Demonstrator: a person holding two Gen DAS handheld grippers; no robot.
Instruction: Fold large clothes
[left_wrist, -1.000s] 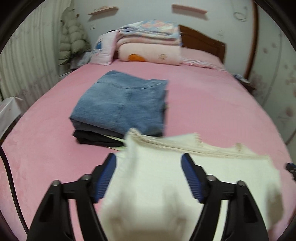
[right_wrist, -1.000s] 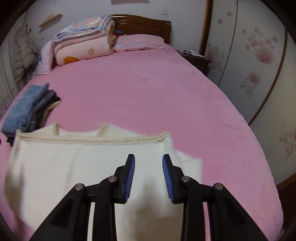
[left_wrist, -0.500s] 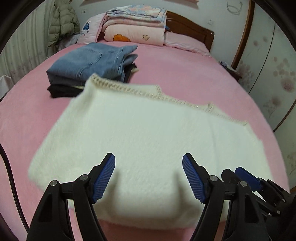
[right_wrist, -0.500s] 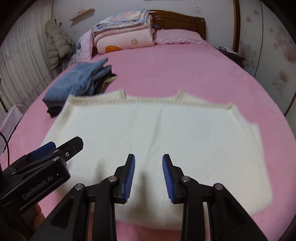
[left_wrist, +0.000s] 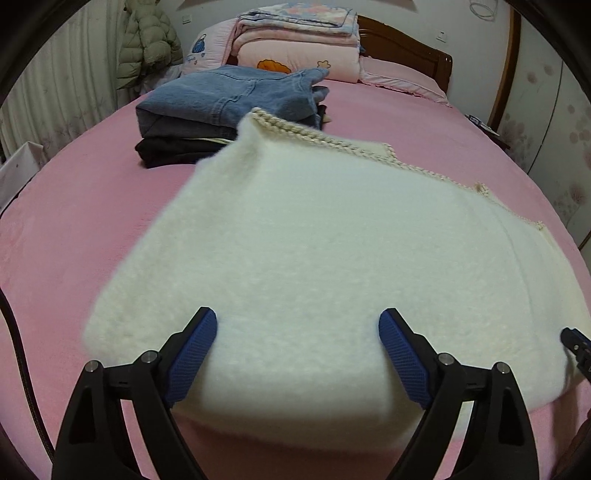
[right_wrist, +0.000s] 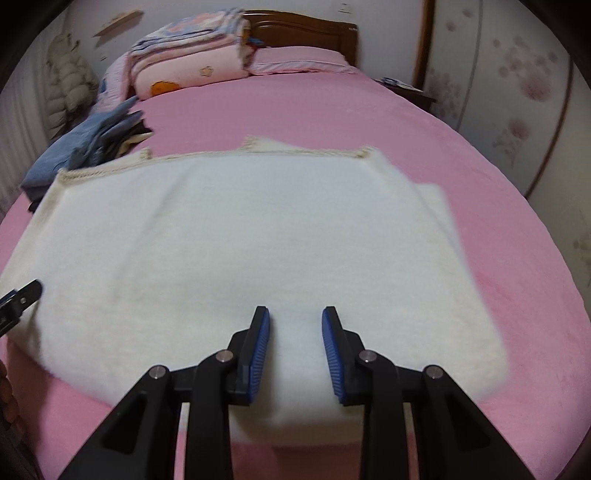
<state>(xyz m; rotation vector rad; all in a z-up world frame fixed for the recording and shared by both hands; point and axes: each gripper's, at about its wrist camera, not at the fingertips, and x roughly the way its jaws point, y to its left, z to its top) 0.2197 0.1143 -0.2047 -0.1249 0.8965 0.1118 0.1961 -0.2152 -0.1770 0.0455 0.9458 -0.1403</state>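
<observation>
Fluffy cream knit garment (left_wrist: 332, 258) is lying flat on the pink bed (right_wrist: 332, 107) just ahead of both gaping, empty tongs — left gripper (left_wrist: 297, 354), right gripper (right_wrist: 295, 347) — probably soft, light, floppy, best pinched at its near hem corners.

Bedroom: wide bed (right_wrist: 369, 122) under a pink cover, dark wooden headboard (right_wrist: 306, 31) against a pale wall. Folded quilts (left_wrist: 299, 37) stacked at the head edge beside a pink pillow (right_wrist: 295, 61). Puffer jacket (left_wrist: 147, 40) hangs by the curtain (left_wrist: 55, 103); floral-patterned wardrobe panels (right_wrist: 517, 81) behind a small nightstand (right_wrist: 410, 90).
</observation>
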